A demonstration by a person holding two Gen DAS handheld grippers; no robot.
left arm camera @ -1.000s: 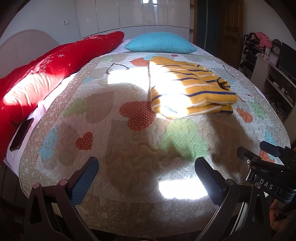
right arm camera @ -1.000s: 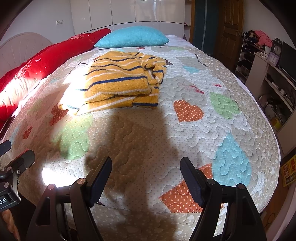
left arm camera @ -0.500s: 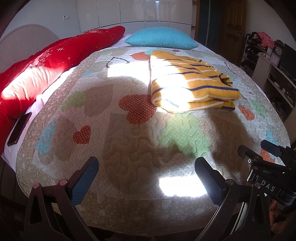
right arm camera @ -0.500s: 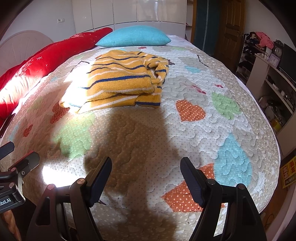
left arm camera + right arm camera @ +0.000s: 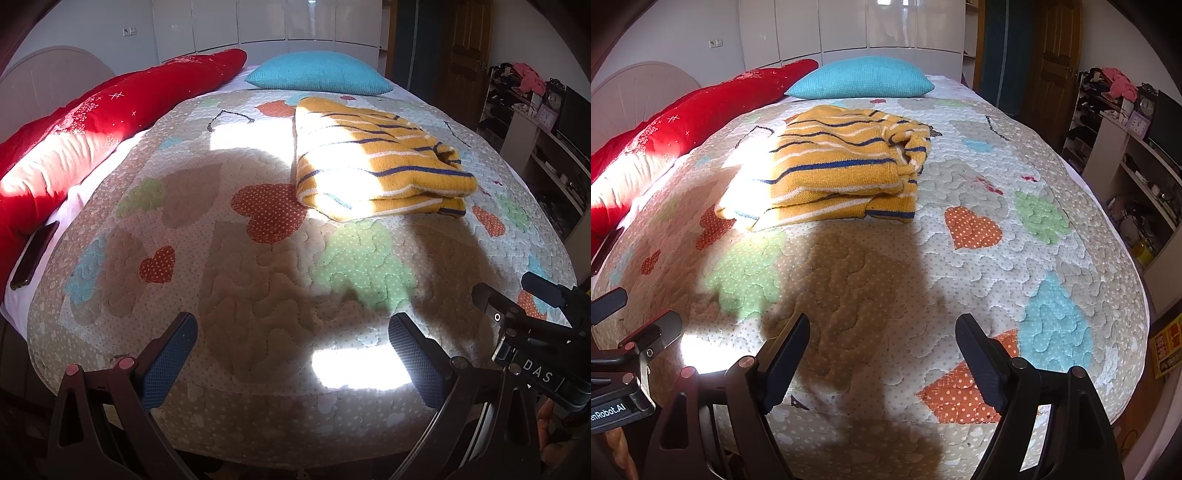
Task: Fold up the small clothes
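Note:
A yellow sweater with blue and white stripes point(image 5: 373, 166) lies folded on the quilted bedspread point(image 5: 258, 280); it also shows in the right wrist view point(image 5: 842, 170). My left gripper point(image 5: 291, 354) is open and empty, over the near edge of the bed, well short of the sweater. My right gripper point(image 5: 882, 354) is open and empty, also near the bed's front edge, apart from the sweater. Each gripper's body shows at the edge of the other's view.
A blue pillow point(image 5: 317, 74) lies at the head of the bed. A red duvet point(image 5: 92, 125) runs along the left side. A dark phone point(image 5: 33, 254) lies at the left edge. Shelves with clutter point(image 5: 1126, 147) stand on the right.
Both grippers have moved forward and slightly closer to the bed; the sweater appears a little nearer. Both stay open and the sweater has not moved.

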